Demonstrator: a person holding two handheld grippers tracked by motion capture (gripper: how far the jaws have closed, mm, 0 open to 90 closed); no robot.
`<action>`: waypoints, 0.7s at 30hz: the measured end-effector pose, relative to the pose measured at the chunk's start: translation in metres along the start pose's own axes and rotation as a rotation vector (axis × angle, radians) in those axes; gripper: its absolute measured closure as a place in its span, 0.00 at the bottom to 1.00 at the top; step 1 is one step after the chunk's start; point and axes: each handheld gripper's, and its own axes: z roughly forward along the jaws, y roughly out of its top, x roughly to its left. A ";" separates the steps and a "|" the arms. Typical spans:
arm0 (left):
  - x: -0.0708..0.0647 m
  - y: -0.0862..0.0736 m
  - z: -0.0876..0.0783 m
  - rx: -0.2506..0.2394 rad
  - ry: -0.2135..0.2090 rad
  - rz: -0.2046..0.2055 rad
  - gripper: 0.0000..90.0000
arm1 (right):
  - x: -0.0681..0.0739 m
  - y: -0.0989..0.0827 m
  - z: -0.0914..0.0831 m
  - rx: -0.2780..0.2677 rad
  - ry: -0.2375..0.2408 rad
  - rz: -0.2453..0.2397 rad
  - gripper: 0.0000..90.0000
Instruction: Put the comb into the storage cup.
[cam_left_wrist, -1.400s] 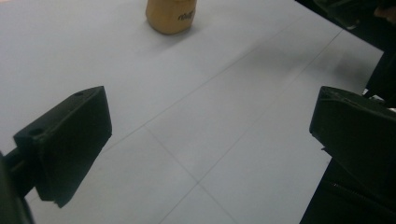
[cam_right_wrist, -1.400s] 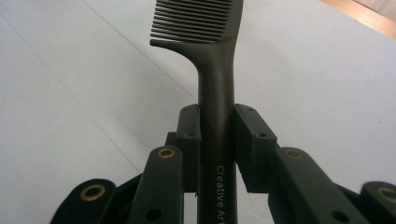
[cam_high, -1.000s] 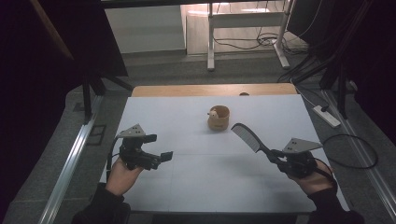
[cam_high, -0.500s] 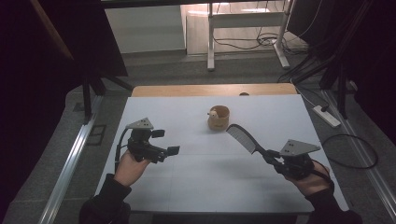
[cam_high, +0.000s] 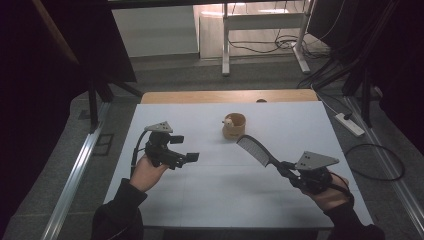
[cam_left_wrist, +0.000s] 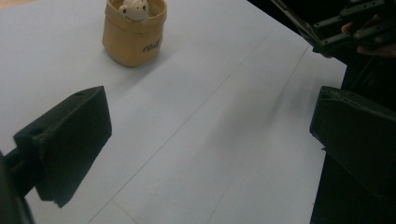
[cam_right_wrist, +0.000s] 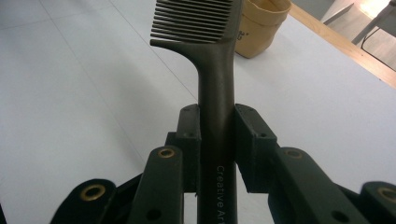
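Black plastic comb (cam_right_wrist: 205, 28) clamped by its handle in right claw (cam_right_wrist: 217, 140) — raised over white bench (cam_high: 225, 190), teeth near tan fabric pot (cam_high: 234, 126). Left claw (cam_left_wrist: 210, 140) wide, holding nothing.

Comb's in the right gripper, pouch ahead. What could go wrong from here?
1. The right gripper clamps the comb only low on its handle; the long overhang might pivot if the teeth catch.
2. The pouch looks light and stands free; a push from the comb could tip it.
3. The left gripper is open, not steadying it.
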 end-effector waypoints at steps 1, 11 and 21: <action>0.000 0.001 0.001 0.003 -0.003 0.003 0.00 | 0.001 0.000 0.000 0.000 0.002 0.000 0.81; 0.005 0.011 0.013 0.004 -0.045 -0.006 0.00 | 0.004 0.004 0.001 -0.020 0.006 -0.024 0.81; 0.008 0.024 0.026 0.019 -0.080 -0.001 0.00 | 0.010 0.008 0.003 -0.038 0.012 -0.056 0.81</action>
